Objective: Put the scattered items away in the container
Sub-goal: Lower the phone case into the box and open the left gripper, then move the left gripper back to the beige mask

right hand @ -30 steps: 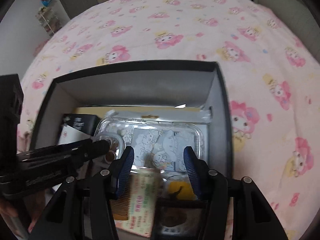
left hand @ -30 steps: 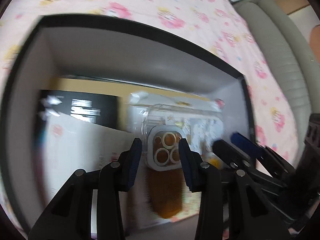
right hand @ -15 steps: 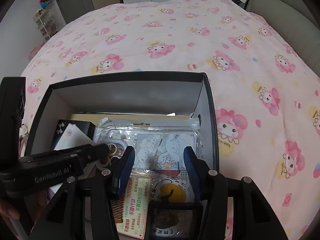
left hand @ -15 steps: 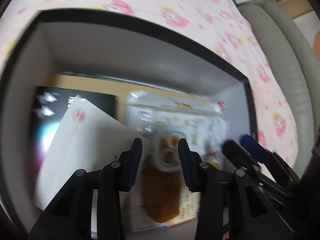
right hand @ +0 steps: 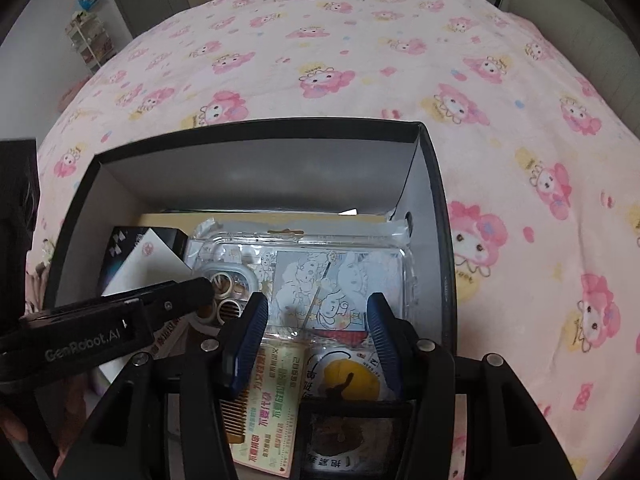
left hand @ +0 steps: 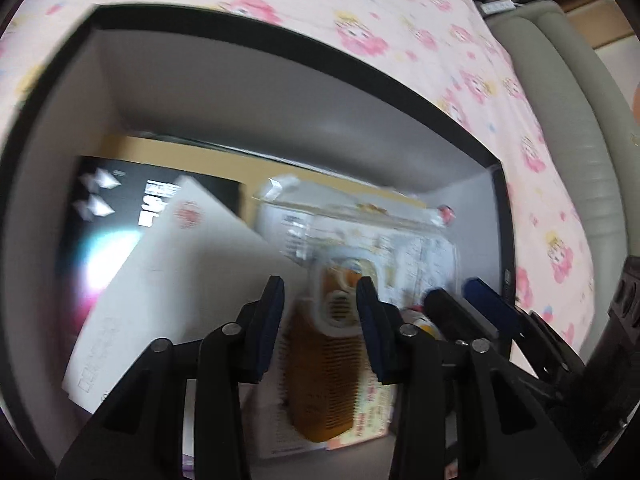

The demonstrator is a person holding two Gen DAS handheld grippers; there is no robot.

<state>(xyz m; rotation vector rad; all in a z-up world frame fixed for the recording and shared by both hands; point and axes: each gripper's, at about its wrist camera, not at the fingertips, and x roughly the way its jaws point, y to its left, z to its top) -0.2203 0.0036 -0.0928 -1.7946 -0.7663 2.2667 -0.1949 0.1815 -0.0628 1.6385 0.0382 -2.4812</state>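
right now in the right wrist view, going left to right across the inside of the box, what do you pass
black booklet → white envelope → left gripper tip over the ringed camera cutout → clear phone case with cartoon print → right wall of the box → pink bedspread
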